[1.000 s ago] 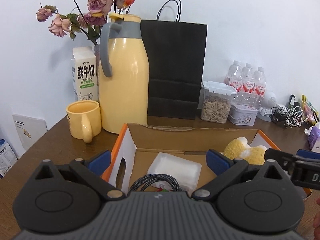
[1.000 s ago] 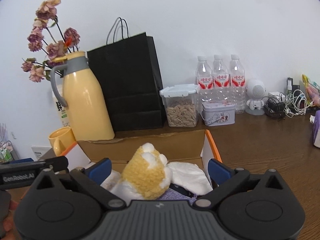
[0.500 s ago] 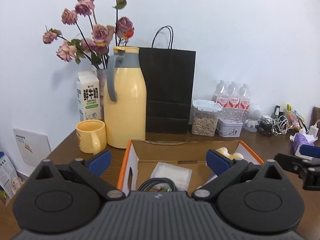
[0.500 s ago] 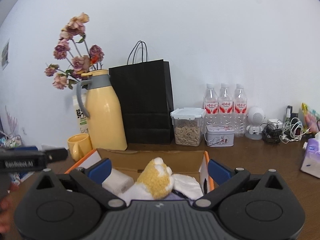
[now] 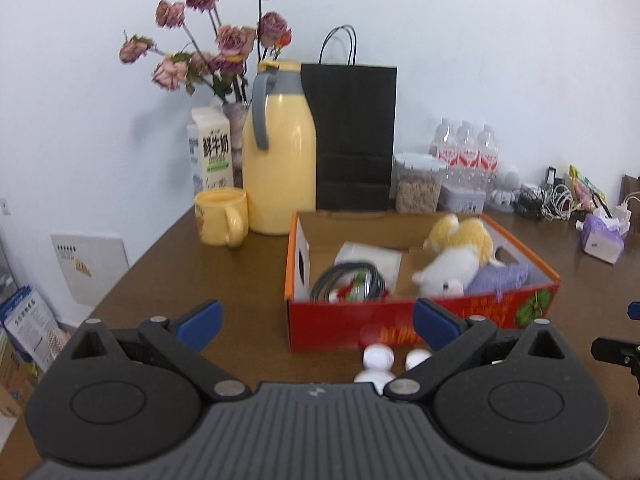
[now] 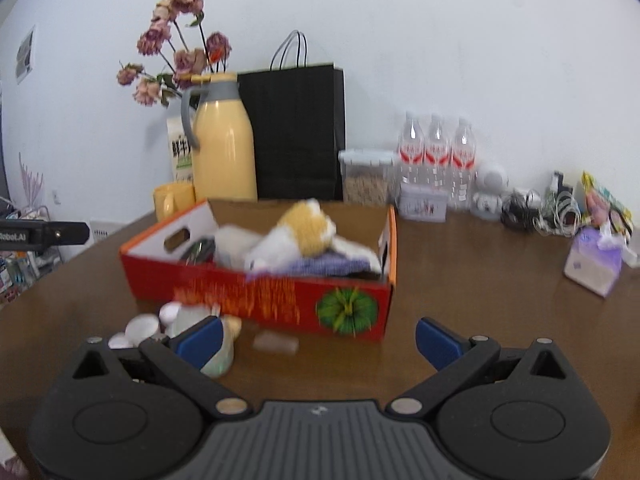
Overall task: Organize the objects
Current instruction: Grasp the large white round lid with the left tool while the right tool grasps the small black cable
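Note:
A red and orange cardboard box [image 5: 496, 312] [image 6: 256, 292] stands on the brown table. Inside lie a yellow and white plush toy [image 5: 456, 256] [image 6: 296, 232], a purple cloth [image 5: 500, 278] [image 6: 324, 266], a coiled dark cable [image 5: 346, 280] and a white packet [image 5: 370, 256]. Small white bottles [image 5: 378, 362] [image 6: 140, 328] and a small brown block [image 6: 276, 343] lie on the table in front of the box. My left gripper [image 5: 316, 320] is open and empty, in front of the box. My right gripper [image 6: 318, 334] is open and empty, in front of the box's right end.
Behind the box stand a yellow jug [image 5: 278, 156], a yellow mug [image 5: 220, 216], a milk carton [image 5: 210, 152], dried roses, a black paper bag [image 5: 354, 136], a jar, a tin and water bottles [image 6: 436, 156]. A tissue pack [image 6: 594, 260] and tangled cables [image 6: 540, 208] lie at right.
Both grippers have pulled back from over the box and away from it. The whole box and the small things on the table in front of it now show.

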`<move>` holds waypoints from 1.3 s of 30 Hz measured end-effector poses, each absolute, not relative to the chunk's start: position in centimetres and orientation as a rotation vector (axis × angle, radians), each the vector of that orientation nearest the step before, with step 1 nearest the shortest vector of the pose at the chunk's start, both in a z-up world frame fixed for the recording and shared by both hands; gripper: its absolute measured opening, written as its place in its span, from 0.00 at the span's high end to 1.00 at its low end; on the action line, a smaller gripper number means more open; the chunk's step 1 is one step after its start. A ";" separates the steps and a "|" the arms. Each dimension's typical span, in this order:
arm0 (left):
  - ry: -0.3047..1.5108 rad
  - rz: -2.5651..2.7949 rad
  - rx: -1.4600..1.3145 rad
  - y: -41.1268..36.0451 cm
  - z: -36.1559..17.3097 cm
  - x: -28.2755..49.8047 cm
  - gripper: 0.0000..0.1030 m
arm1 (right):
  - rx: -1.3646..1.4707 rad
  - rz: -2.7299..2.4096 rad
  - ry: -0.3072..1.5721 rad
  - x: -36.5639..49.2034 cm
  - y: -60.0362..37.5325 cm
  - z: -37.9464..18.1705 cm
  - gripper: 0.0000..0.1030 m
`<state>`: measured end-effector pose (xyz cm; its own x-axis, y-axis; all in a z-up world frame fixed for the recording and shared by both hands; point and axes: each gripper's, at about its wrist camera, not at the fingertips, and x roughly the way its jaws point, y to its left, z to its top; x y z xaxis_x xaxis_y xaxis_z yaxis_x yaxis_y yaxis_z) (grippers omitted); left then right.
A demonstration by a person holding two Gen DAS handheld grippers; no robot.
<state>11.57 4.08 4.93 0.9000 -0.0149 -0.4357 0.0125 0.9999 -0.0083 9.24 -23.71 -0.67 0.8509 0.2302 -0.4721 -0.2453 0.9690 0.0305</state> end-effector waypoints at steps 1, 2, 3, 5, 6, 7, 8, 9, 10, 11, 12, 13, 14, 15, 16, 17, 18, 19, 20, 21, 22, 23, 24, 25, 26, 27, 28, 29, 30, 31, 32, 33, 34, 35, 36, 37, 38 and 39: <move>0.458 -0.016 -0.006 4.1 4.6 11.2 0.00 | -0.032 0.251 0.500 8.8 -23.8 -1.0 0.00; 0.466 -0.017 -0.004 4.2 4.2 10.9 0.00 | -0.032 0.252 0.507 8.3 -23.9 -1.3 0.00; 0.479 -0.013 -0.001 4.2 3.8 10.5 0.00 | -0.032 0.255 0.515 7.9 -24.0 -1.6 0.00; 0.499 -0.012 0.000 4.4 3.1 9.9 0.00 | -0.039 0.262 0.534 7.1 -24.0 -2.3 0.00; 0.509 -0.014 -0.002 4.5 2.8 9.5 0.00 | -0.049 0.267 0.545 6.8 -23.9 -2.7 0.00; 0.520 -0.014 -0.005 4.6 2.4 9.1 0.00 | -0.059 0.272 0.556 6.4 -23.8 -3.1 0.00; 0.529 -0.014 -0.009 4.7 2.0 8.8 0.00 | -0.068 0.279 0.569 6.0 -23.8 -3.5 0.00; 0.537 -0.017 -0.013 4.7 1.6 8.5 0.00 | -0.073 0.284 0.578 5.8 -23.7 -3.8 0.00; 0.546 -0.021 -0.017 4.8 1.3 8.3 0.00 | -0.075 0.289 0.587 5.5 -23.6 -4.2 0.01; 0.555 -0.024 -0.021 4.8 1.0 8.1 0.00 | -0.075 0.293 0.596 5.4 -23.5 -4.6 0.02; 0.564 -0.027 -0.025 4.8 0.6 7.8 0.00 | -0.073 0.296 0.609 5.4 -23.5 -4.9 0.05; 0.570 -0.030 -0.027 4.7 0.4 7.7 0.00 | -0.070 0.295 0.621 5.5 -23.6 -5.3 0.10; 0.576 -0.032 -0.028 4.6 0.2 7.6 0.00 | -0.068 0.293 0.630 5.6 -23.6 -5.6 0.13; 0.582 -0.033 -0.028 4.5 0.0 7.5 0.00 | -0.067 0.294 0.637 5.7 -23.5 -5.8 0.19; 0.586 -0.034 -0.028 4.4 -0.1 7.4 0.00 | -0.063 0.297 0.641 5.8 -23.5 -6.1 0.22; 0.589 -0.036 -0.029 4.3 -0.2 7.3 0.00 | -0.060 0.301 0.643 5.9 -23.4 -6.2 0.24; 0.591 -0.040 -0.031 4.2 -0.2 7.3 0.00 | -0.060 0.305 0.644 6.0 -23.3 -6.4 0.26; 0.592 -0.043 -0.033 4.1 -0.3 7.2 0.00 | -0.061 0.308 0.645 6.1 -23.2 -6.6 0.28; 0.593 -0.044 -0.034 4.0 -0.4 7.2 0.00 | -0.064 0.309 0.645 6.2 -23.1 -6.7 0.30; 0.595 -0.045 -0.034 3.9 -0.4 7.1 0.00 | -0.070 0.308 0.647 6.3 -22.9 -6.8 0.32; 0.597 -0.046 -0.034 3.8 -0.5 7.1 0.00 | -0.074 0.308 0.651 6.4 -22.8 -6.9 0.33; 0.599 -0.049 -0.033 3.7 -0.5 7.1 0.00 | -0.075 0.310 0.654 6.5 -22.7 -7.1 0.34; 0.602 -0.051 -0.032 3.6 -0.6 7.2 0.00 | -0.075 0.315 0.657 6.6 -22.6 -7.2 0.36; 0.606 -0.052 -0.030 3.5 -0.6 7.2 0.00 | -0.079 0.321 0.655 6.5 -22.5 -7.3 0.41; 0.611 -0.052 -0.028 3.4 -0.8 7.2 0.00 | -0.091 0.321 0.645 6.4 -22.3 -7.3 0.44; 0.616 -0.054 -0.027 3.3 -0.9 7.3 0.00 | -0.093 0.329 0.638 6.3 -22.3 -7.4 0.51; 0.622 -0.057 -0.027 3.2 -1.0 7.4 0.00 | -0.089 0.340 0.635 6.3 -22.3 -7.4 0.51; 0.627 -0.059 -0.026 3.1 -1.2 7.4 0.00 | -0.092 0.343 0.631 6.3 -22.2 -7.4 0.51; 0.632 -0.062 -0.024 2.9 -1.3 7.5 0.00 | -0.096 0.345 0.626 6.2 -22.2 -7.4 0.52; 0.637 -0.065 -0.023 2.8 -1.4 7.6 0.00 | -0.096 0.346 0.624 6.2 -22.2 -7.4 0.52; 0.641 -0.070 -0.021 2.6 -1.5 7.7 0.00 | -0.095 0.347 0.621 6.2 -22.2 -7.4 0.53; 0.645 -0.075 -0.018 2.4 -1.7 7.8 0.00 | -0.094 0.349 0.619 6.2 -22.2 -7.4 0.54; 0.648 -0.078 -0.015 2.3 -1.8 7.9 0.00 | -0.092 0.352 0.618 6.2 -22.2 -7.3 0.54; 0.653 -0.080 -0.012 2.1 -2.0 8.0 0.00 | -0.089 0.355 0.616 6.2 -22.2 -7.3 0.55; 0.658 -0.083 -0.010 1.9 -2.2 8.2 0.00 | -0.088 0.357 0.613 6.2 -22.2 -7.2 0.55; 0.664 -0.085 -0.007 1.7 -2.3 8.4 0.00 | -0.087 0.357 0.610 6.2 -22.1 -7.2 0.55; 0.670 -0.087 -0.005 1.5 -2.5 8.6 0.00 | -0.085 0.358 0.607 6.2 -22.1 -7.1 0.55; 0.678 -0.089 -0.003 1.2 -2.8 8.8 0.00 | -0.084 0.360 0.603 6.2 -22.1 -7.0 0.55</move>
